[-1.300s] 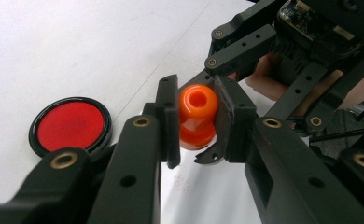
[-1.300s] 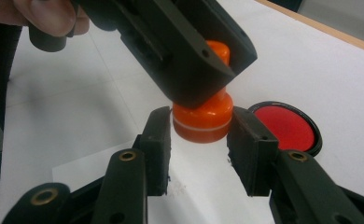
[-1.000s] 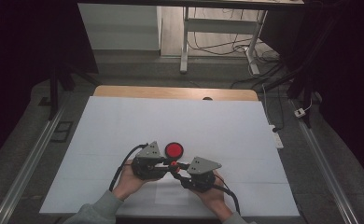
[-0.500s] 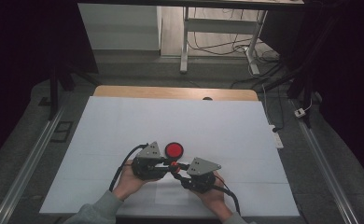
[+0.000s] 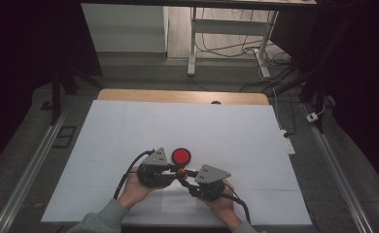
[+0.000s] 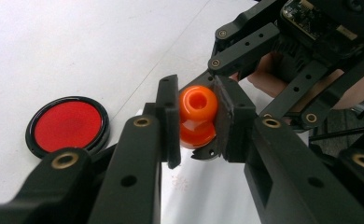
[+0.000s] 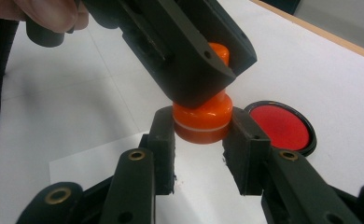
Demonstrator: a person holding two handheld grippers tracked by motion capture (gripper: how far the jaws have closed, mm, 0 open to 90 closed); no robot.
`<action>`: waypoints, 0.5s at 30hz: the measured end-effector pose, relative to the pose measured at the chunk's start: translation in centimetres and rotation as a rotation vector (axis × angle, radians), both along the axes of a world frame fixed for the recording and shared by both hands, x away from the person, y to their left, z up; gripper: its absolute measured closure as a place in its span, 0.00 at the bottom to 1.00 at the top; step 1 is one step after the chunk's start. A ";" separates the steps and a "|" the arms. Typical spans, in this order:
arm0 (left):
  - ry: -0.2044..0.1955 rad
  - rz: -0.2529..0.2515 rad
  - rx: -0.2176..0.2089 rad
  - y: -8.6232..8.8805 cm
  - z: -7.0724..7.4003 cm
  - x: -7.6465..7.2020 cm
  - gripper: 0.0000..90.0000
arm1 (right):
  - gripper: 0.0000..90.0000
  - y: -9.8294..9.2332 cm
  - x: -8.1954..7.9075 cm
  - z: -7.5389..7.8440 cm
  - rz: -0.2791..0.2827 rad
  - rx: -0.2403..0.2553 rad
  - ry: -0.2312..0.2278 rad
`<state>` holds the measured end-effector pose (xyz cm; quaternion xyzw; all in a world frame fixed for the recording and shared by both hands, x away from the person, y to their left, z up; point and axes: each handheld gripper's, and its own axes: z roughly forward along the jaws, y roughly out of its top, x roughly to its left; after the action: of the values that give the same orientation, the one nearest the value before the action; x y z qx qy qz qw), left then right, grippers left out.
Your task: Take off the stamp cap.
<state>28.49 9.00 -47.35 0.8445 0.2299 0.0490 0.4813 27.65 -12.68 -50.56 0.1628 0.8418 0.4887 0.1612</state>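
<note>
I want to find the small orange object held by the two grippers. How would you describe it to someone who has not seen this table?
Start at the white sheet covering the table, and go to its near edge, where the left gripper and the right gripper meet. Both are shut on the orange stamp, a glossy knob-shaped piece with a wider base. Unlike the flat red ink pad lying beside it, it is orange and held up.

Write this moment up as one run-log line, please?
left gripper: shut on orange stamp top | right gripper: shut on its base | red ink pad: open on white table
</note>
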 end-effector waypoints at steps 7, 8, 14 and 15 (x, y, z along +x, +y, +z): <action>0.004 -0.005 0.002 0.0 0.0 0.0 0.81 | 0.72 -0.1 0.0 0.1 0.016 -0.028 -0.017; 0.004 -0.004 0.002 0.0 0.0 0.0 0.81 | 0.72 -0.1 0.0 0.1 0.017 -0.025 -0.016; 0.006 -0.001 -0.008 0.0 0.0 0.0 0.81 | 0.72 -0.1 0.0 0.1 0.013 -0.014 -0.012; 0.006 0.000 -0.008 0.0 0.0 0.0 0.81 | 0.72 -0.1 0.0 0.1 0.008 -0.008 -0.008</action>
<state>28.50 9.00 -47.31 0.8428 0.2314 0.0456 0.4839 27.67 -12.82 -50.45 0.1568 0.8437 0.4867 0.1634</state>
